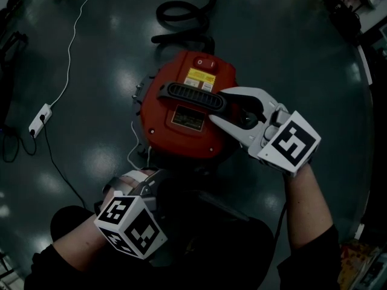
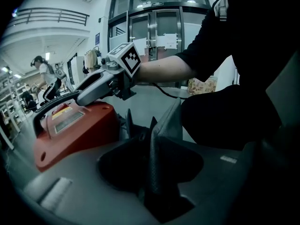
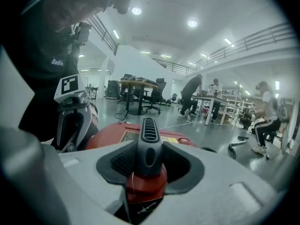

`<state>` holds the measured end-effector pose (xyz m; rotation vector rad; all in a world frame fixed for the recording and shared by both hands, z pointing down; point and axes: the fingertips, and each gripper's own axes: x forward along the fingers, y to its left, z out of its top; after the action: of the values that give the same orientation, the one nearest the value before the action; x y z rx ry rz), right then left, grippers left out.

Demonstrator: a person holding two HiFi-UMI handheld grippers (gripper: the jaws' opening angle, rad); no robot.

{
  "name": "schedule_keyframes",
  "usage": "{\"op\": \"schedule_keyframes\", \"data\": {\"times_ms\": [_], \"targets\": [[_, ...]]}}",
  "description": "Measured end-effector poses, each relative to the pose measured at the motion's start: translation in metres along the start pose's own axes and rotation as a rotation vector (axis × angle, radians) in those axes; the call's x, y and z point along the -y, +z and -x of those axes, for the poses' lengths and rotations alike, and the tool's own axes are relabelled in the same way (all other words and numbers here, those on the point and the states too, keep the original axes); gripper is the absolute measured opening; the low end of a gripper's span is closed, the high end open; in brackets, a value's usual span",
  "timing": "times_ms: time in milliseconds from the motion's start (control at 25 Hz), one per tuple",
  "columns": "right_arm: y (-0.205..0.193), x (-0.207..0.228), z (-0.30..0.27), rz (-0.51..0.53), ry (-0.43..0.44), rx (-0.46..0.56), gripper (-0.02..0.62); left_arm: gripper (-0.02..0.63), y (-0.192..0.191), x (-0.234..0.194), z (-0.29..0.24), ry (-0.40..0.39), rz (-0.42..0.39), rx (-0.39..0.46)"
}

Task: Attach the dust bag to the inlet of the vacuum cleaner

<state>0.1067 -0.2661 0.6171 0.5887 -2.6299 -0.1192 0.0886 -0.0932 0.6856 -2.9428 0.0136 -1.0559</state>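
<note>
The vacuum's red motor head (image 1: 181, 110) stands on the floor with a black handle (image 1: 193, 95) across its top. My right gripper (image 1: 216, 106) is shut on the handle's right end; in the right gripper view the handle (image 3: 150, 144) sits squeezed between both dark pads. My left gripper (image 2: 152, 168) is low by the person's body, below the vacuum. Its jaws stand wide apart. A thin upright fold of the grey dust bag (image 2: 166, 125) rises between them, and the pads do not press it. The bag's opening and the vacuum's inlet are hidden.
A black hose (image 1: 184, 11) lies coiled on the dark floor beyond the vacuum. A white power strip (image 1: 40, 119) with a white cable lies at the left. People, tables (image 3: 138, 86) and chairs stand far off in the hall.
</note>
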Motion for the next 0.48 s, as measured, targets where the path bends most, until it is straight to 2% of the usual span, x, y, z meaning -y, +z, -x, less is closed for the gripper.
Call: {"op": "schedule_keyframes", "data": {"times_ms": [480], "targets": [[0.000, 0.000, 0.001, 0.023, -0.020, -0.009, 0.160, 0.158, 0.017, 0.002, 0.019, 0.001, 0.006, 0.055]]}}
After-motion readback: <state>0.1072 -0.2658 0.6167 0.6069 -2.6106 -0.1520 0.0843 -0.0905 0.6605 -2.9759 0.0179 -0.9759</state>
